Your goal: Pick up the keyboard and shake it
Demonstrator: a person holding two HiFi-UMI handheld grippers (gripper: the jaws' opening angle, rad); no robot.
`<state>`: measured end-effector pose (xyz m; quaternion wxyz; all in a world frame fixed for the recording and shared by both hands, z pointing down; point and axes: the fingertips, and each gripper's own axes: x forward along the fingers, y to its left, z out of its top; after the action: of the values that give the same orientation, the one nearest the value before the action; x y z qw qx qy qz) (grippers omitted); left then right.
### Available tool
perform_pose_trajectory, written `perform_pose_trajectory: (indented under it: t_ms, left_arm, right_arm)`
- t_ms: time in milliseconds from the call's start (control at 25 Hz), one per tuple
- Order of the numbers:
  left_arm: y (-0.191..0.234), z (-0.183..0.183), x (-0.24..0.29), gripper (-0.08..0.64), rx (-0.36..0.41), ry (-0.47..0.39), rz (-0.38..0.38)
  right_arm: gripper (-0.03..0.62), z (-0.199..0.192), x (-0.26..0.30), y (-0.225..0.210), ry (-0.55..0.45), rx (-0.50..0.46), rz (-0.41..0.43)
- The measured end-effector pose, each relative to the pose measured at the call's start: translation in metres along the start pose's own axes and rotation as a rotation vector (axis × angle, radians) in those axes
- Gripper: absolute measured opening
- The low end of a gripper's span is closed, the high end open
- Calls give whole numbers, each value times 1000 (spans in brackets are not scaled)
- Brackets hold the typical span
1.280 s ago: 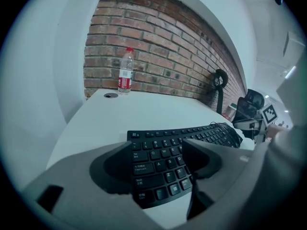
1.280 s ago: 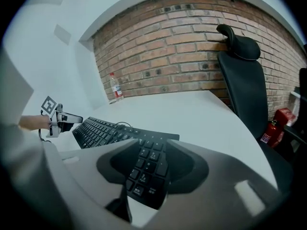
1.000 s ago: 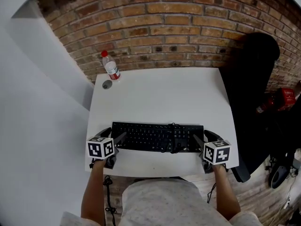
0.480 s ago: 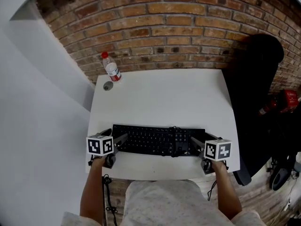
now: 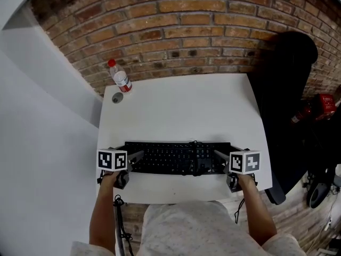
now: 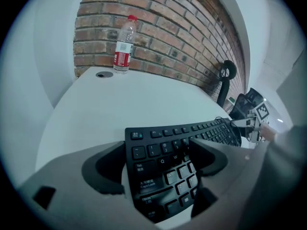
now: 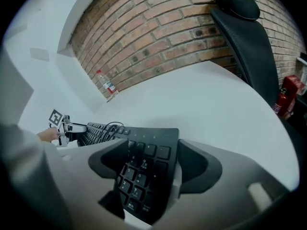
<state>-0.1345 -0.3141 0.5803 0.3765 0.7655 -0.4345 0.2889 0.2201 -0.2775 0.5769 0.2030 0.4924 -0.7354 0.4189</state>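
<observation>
White table (image 5: 181, 105), brick wall behind it. A black chair (image 5: 282, 105) stood well off to the outer side of the right gripper (image 7: 154, 163).

The black keyboard (image 5: 170, 156) lay flat on the table. Its letter end was between the jaws of the left gripper (image 6: 157, 157) and its number-pad end between those of the right.

Both grippers stood released. The left jaws had just been opening. The right pair had spread wide and then come in slightly. No pad was seen pressing. A pale strip showed between the left gripper's outer jaw and the keyboard edge.

A clear bottle (image 5: 119, 79) with a red cap stood well beyond the left gripper, by the wall. A small round grey fitting (image 5: 116, 97) sat just in front of it.

Assessment: the step in hand appeared to be the grasp. It would go best with both pairs closing together on the case edges rather than on the keys, followed by a level lift. The cable (image 7: 108, 127) on the top row needs slack.

The head view alone showed both ends covered at once, and the keyboard square to the near table edge. The gripper views alone showed the clearance at each jaw. The right gripper view also took in a red extinguisher (image 7: 286, 92) past the chair.
</observation>
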Motion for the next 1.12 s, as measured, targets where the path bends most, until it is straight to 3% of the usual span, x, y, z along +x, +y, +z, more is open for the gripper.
perform_pose_trajectory:
  t_ms: [320, 760, 1120]
  left_arm:
    - [-2, -3, -2, 416, -7, 5, 15]
    - [-8, 10, -27, 373, 5, -147, 40]
    - [-11, 19, -37, 350, 21, -211, 59]
  right_arm:
    - [321, 2, -3, -1, 14, -4, -24]
    - [313, 31, -18, 7, -77, -112, -64]
    - [311, 45, -26, 11, -120, -183, -84]
